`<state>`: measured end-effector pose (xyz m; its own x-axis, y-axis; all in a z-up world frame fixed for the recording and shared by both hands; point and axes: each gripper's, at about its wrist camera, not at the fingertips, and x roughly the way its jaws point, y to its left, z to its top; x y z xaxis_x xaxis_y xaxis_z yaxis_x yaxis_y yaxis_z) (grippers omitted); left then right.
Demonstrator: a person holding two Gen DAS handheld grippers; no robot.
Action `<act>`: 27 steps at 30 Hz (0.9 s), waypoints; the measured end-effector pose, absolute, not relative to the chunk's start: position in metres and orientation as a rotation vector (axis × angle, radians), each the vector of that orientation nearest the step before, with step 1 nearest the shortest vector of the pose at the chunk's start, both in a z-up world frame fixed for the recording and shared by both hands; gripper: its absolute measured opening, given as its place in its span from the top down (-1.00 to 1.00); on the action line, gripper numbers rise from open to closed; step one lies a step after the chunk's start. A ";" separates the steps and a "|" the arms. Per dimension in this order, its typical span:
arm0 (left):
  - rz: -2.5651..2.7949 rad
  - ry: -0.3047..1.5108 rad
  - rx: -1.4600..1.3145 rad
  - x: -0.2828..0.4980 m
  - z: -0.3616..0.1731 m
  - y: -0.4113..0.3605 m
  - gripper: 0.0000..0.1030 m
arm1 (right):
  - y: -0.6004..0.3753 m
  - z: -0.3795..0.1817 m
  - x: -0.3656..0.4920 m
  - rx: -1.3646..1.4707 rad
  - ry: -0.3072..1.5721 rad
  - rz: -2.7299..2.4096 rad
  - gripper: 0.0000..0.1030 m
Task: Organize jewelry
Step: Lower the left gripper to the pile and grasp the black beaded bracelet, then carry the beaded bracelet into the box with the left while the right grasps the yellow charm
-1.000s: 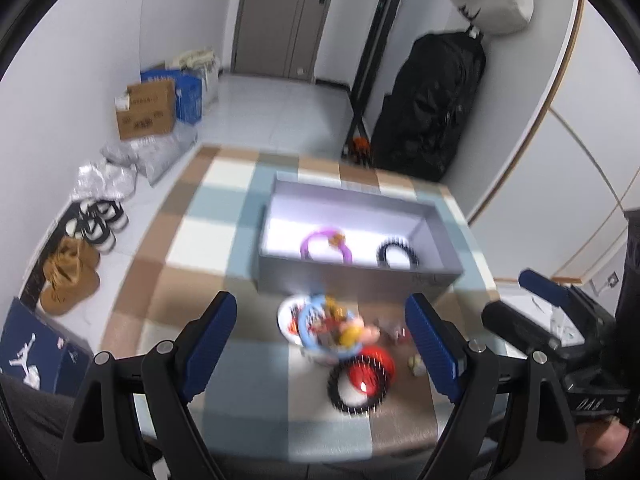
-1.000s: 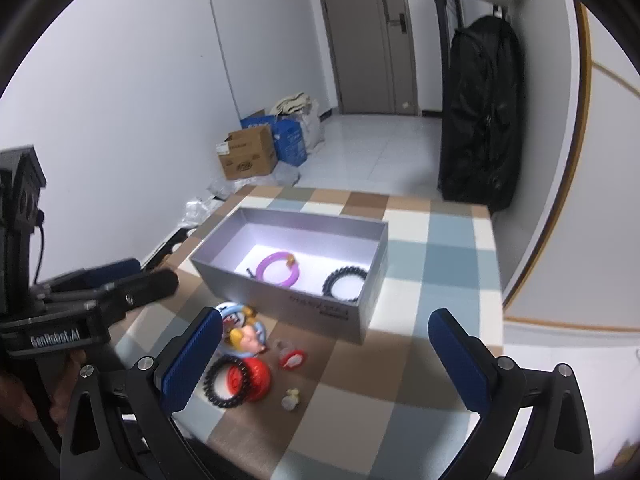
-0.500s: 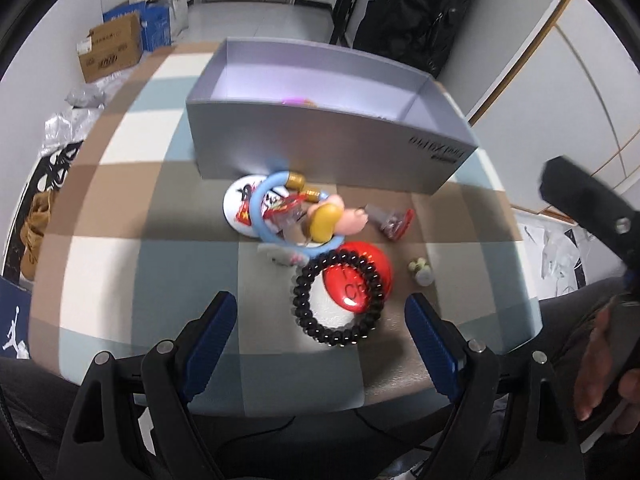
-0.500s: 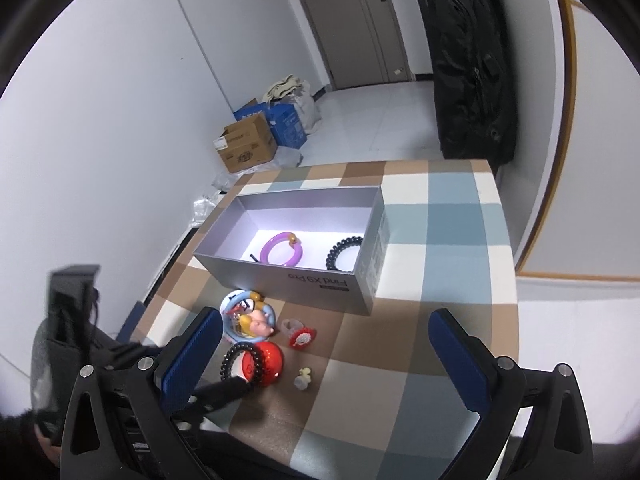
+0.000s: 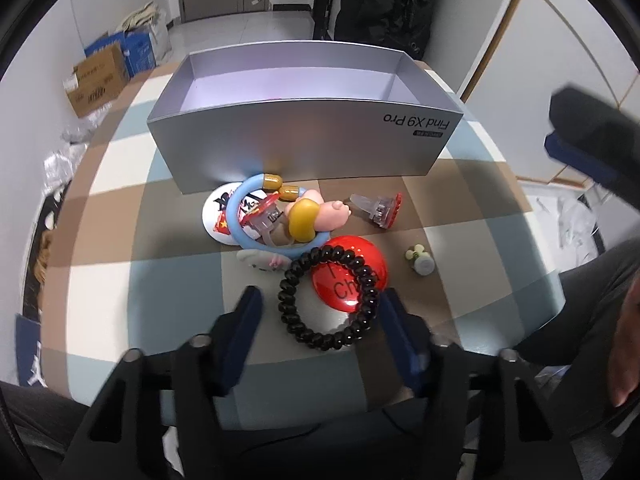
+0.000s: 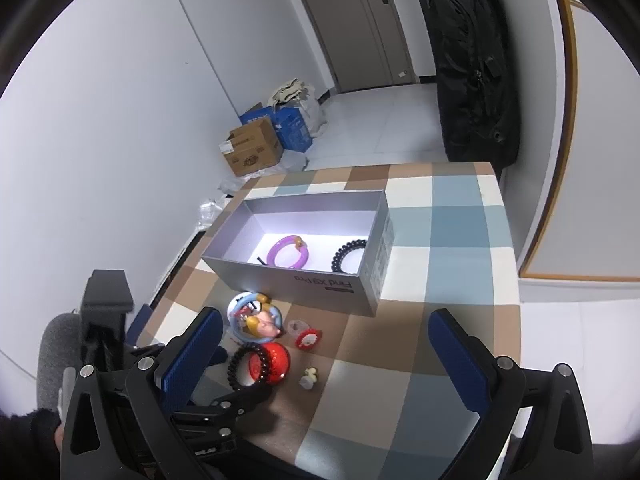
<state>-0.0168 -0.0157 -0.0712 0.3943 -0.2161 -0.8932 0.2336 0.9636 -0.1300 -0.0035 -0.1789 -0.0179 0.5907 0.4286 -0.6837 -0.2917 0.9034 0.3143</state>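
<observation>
On the checked table, a black beaded bracelet (image 5: 286, 300) (image 6: 234, 364) lies partly over a red round badge (image 5: 344, 276). My left gripper (image 5: 320, 298) is lowered around it with its jaws closing. The right finger is at the beads and the left finger stands a little apart. Behind lie a blue bangle (image 5: 236, 216), a small doll (image 5: 316, 216) and a red clip (image 5: 384, 208). The silver box (image 5: 304, 140) (image 6: 320, 276) holds a purple bangle (image 6: 288, 252) and another black bracelet (image 6: 348, 254). My right gripper (image 6: 326, 316) hovers open above the table with nothing between its fingers.
A small green-white piece (image 5: 420, 262) lies right of the red badge. Cardboard boxes (image 6: 252, 148) and a black bag (image 6: 472, 60) stand on the floor beyond the table. A person's hand (image 5: 624, 340) shows at the right edge of the left wrist view.
The left gripper came down over the pile and its fingers have drawn in around the black bracelet. The right gripper has stayed nearly still and open.
</observation>
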 end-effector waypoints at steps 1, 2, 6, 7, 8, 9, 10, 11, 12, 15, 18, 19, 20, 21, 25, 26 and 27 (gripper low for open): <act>-0.296 1.131 0.012 -0.017 -0.071 -0.015 0.19 | -0.179 -0.017 -0.004 0.180 0.836 0.422 -1.00; -0.300 1.133 0.009 -0.016 -0.070 -0.014 0.21 | -0.180 -0.016 -0.004 0.184 0.830 0.421 -1.00; -0.303 1.136 0.021 -0.017 -0.072 -0.017 0.25 | -0.183 -0.013 -0.002 0.200 0.828 0.419 -1.00; -0.305 1.139 0.023 -0.015 -0.071 -0.018 0.27 | -0.184 -0.014 -0.002 0.205 0.834 0.420 -1.00; -0.304 1.141 0.024 -0.014 -0.071 -0.019 0.27 | -0.185 -0.015 -0.001 0.213 0.846 0.426 -1.00; -0.303 1.144 0.022 -0.014 -0.071 -0.018 0.27 | -0.186 -0.017 -0.001 0.218 0.856 0.429 -1.00; -0.305 1.148 0.015 -0.013 -0.070 -0.017 0.27 | -0.187 -0.019 -0.001 0.221 0.867 0.429 -1.00; -0.308 1.152 0.002 -0.012 -0.070 -0.016 0.27 | -0.188 -0.020 -0.001 0.223 0.875 0.429 -0.99; -0.310 1.155 -0.009 -0.012 -0.070 -0.016 0.28 | -0.189 -0.021 0.000 0.226 0.882 0.431 -0.96; -0.312 1.160 -0.041 -0.010 -0.069 -0.015 0.29 | -0.192 -0.024 -0.001 0.228 0.898 0.430 -0.92; -0.305 1.154 -0.036 -0.012 -0.068 -0.015 0.30 | -0.190 -0.029 -0.001 0.211 0.925 0.425 -0.79; -0.309 1.151 -0.045 -0.013 -0.066 -0.014 0.30 | -0.189 -0.031 -0.001 0.201 0.934 0.423 -0.78; -0.312 1.147 -0.050 -0.015 -0.065 -0.014 0.30 | -0.186 -0.035 -0.001 0.185 0.951 0.421 -0.77; -0.317 1.139 -0.054 -0.016 -0.062 -0.013 0.30 | -0.185 -0.038 -0.001 0.177 0.963 0.423 -0.72; -0.330 1.086 -0.099 -0.021 -0.047 -0.004 0.30 | -0.171 -0.051 -0.002 0.109 1.025 0.443 -0.66; -0.337 1.073 -0.120 -0.021 -0.044 -0.001 0.30 | -0.168 -0.054 -0.003 0.090 1.037 0.446 -0.66; -0.338 1.056 -0.139 -0.020 -0.039 0.003 0.30 | -0.164 -0.058 -0.003 0.071 1.051 0.447 -0.63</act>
<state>-0.0201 0.0033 -0.0394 0.4465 -0.3381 -0.8284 0.2055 0.9399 -0.2728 -0.0030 -0.1641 -0.0582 0.4162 0.3888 -0.8220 -0.3224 0.9084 0.2664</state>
